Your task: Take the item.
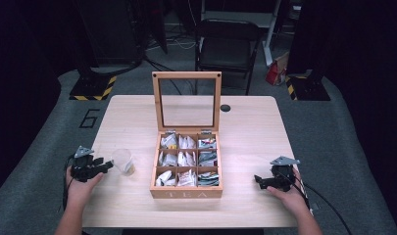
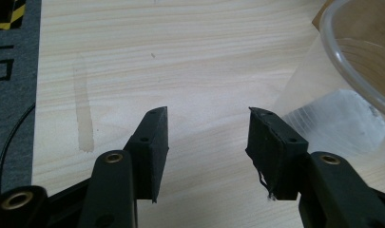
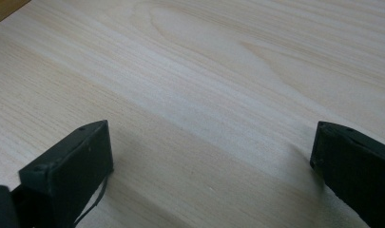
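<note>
I am holding the left gripper (image 1: 107, 166) at the lower left of the high view, jaws apart and clamped on nothing, tips just beside the clear plastic cup (image 1: 123, 161). In the left gripper view the cup (image 2: 351, 76) is filling the upper right corner, outside the gap between the jaws. The cup is standing upright, mouth up, long axis vertical, with something brownish at its base. I am judging it light and thin-walled: a nudge from the near jaw could tip it toward the tea box (image 1: 187, 191) at frame centre, or a hard squeeze could crumple it. The right gripper (image 1: 257, 180) is resting at lower right with jaws wide apart over the bare table (image 3: 218, 71).
</note>
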Demonstrator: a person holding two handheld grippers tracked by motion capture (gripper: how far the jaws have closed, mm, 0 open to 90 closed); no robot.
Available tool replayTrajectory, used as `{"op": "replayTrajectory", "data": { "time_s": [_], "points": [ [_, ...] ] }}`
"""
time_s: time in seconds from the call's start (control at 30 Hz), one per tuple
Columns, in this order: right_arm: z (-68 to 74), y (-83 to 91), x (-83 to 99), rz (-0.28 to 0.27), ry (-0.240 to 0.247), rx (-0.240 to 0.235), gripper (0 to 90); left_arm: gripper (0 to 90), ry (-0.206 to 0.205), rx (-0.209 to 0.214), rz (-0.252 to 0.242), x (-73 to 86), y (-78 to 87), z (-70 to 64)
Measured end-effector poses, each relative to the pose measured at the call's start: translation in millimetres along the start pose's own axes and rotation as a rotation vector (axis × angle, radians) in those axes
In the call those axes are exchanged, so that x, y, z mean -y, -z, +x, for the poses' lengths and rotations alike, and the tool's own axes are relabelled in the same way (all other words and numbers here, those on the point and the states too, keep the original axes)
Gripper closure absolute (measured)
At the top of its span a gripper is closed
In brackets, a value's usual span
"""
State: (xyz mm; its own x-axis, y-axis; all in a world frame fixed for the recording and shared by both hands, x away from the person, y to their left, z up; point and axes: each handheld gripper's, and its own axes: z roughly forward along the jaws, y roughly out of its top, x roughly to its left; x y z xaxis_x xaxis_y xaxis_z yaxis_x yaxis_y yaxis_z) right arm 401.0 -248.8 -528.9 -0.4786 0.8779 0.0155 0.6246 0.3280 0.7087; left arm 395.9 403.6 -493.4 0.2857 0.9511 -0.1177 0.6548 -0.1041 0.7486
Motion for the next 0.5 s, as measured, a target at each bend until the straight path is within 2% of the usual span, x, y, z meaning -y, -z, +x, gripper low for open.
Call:
{"op": "replayTrajectory", "data": {
  "time_s": [0.1,0.2,0.5],
  "points": [
    [0.0,0.0,0.0,0.000,0.000,0.000,0.0,48.3,-0.001,0.003,0.017,0.5,0.6,1.9],
    [0.0,0.0,0.0,0.000,0.000,0.000,0.0,48.0,0.006,-0.008,-0.001,0.9,-0.5,1.8],
    [0.0,0.0,0.0,0.000,0.000,0.000,0.0,45.5,0.013,-0.007,0.010,0.4,0.9,5.2]
  ]
}}
